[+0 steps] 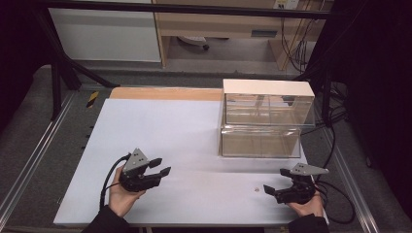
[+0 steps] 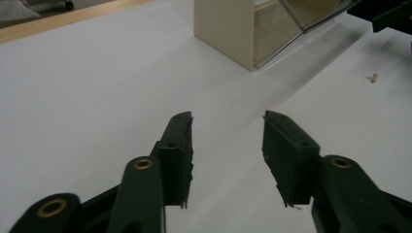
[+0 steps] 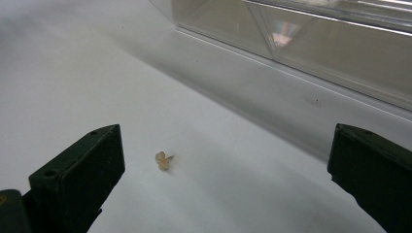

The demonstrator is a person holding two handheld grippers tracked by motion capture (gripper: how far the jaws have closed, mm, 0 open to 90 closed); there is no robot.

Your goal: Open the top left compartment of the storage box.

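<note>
A tiny tan, peg-like piece (image 1: 257,189) lies on the white board (image 1: 170,126) at the front right. In the right gripper view this piece (image 3: 163,160) rests on the board ahead of my right gripper (image 3: 227,145), between the lines of its wide-open jaws and untouched. From above, the right gripper (image 1: 277,180) sits low, just right of the piece. My left gripper (image 1: 162,166) is held at the front left, pointing right. Its jaws (image 2: 226,121) stand partly apart with nothing between them. The piece (image 2: 373,77) lies far ahead to its right.
A clear two-tier plastic box with a cream top (image 1: 265,119) stands at the back right of the board; its cream side wall (image 2: 228,29) and clear front (image 3: 301,43) are close by. A wooden strip (image 1: 165,93) runs along the far edge. Cables (image 1: 335,194) trail at the right.
</note>
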